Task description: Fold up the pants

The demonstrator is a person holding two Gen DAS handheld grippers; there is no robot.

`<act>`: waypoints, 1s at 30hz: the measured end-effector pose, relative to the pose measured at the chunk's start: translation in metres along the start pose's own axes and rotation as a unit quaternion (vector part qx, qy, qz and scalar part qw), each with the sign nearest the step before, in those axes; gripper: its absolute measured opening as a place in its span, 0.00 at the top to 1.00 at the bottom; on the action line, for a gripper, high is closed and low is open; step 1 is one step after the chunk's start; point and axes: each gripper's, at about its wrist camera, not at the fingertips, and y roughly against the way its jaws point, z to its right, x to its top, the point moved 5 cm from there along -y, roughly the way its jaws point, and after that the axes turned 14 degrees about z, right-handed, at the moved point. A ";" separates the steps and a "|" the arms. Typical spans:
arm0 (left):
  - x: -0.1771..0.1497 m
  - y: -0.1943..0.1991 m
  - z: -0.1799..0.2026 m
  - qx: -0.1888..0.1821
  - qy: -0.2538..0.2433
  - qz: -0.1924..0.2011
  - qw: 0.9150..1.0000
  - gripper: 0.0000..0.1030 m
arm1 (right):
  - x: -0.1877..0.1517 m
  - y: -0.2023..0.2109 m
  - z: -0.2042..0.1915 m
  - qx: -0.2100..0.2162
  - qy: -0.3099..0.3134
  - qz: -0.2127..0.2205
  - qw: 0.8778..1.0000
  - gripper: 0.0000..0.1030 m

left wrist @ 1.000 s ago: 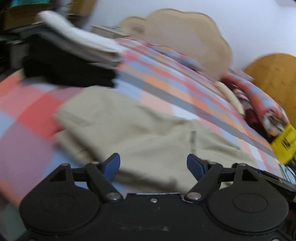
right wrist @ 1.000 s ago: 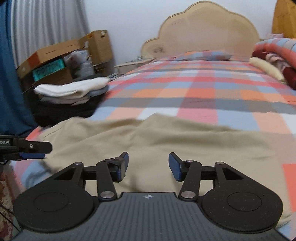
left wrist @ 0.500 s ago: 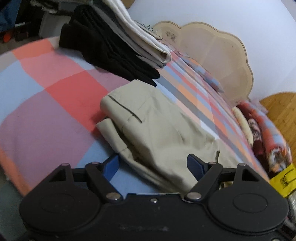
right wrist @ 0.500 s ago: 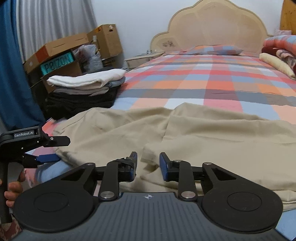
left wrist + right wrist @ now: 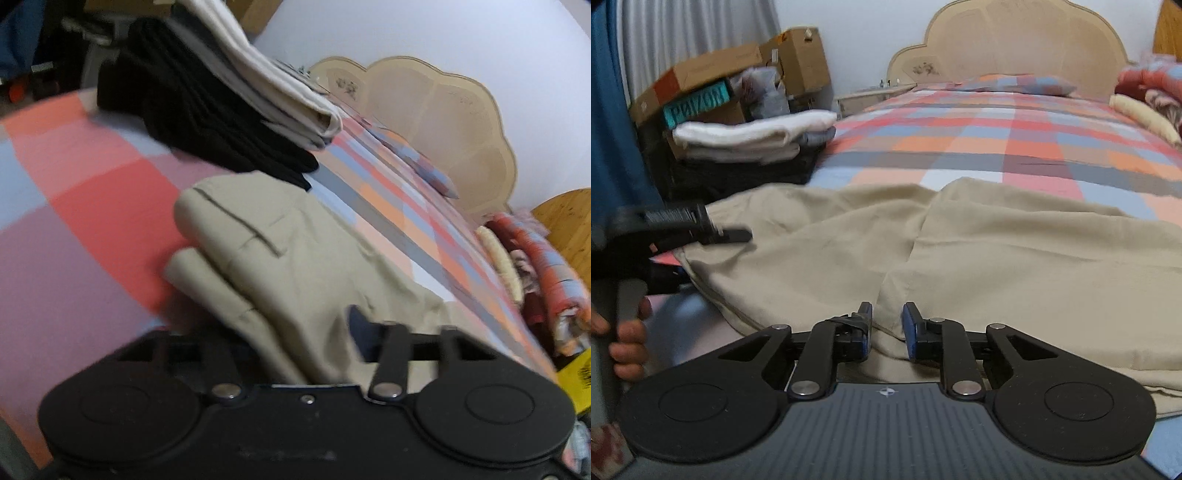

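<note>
The beige pants (image 5: pixel 960 236) lie spread and rumpled across the checked bed (image 5: pixel 979 136), waistband end bunched between the left gripper (image 5: pixel 306 332) fingers. Whether those have closed on the cloth I cannot tell. The right gripper (image 5: pixel 887 328) has its fingers nearly together around a fold of a leg's edge.

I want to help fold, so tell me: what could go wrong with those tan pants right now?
1. The right gripper pinches only a thin edge fold of the pants, so the cloth might slip out when lifted.
2. Cloth is bunched up around the left gripper, which could leave a crooked, wrinkly fold.
3. The pants lie right next to the stack of folded clothes; a big pull might drag or topple it.
</note>
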 end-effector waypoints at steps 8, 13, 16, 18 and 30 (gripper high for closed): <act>0.033 0.028 0.068 -0.069 -0.041 0.064 0.995 0.89 | 0.014 0.019 0.010 0.003 -0.026 0.036 0.999 0.66; 0.037 0.043 0.127 -0.125 -0.077 0.091 0.985 0.89 | 0.016 0.029 0.029 -0.011 -0.048 0.052 0.997 0.65; 0.029 0.048 0.163 -0.160 -0.098 0.092 0.978 0.89 | 0.016 0.036 0.047 -0.024 -0.069 0.061 0.995 0.64; 0.019 0.047 0.188 -0.183 -0.110 0.085 0.973 0.89 | 0.018 0.044 0.061 -0.037 -0.079 0.071 0.994 0.64; -0.125 0.039 0.292 -0.329 -0.160 -0.096 0.926 0.32 | 0.001 0.118 0.180 -0.203 -0.150 0.119 0.960 0.53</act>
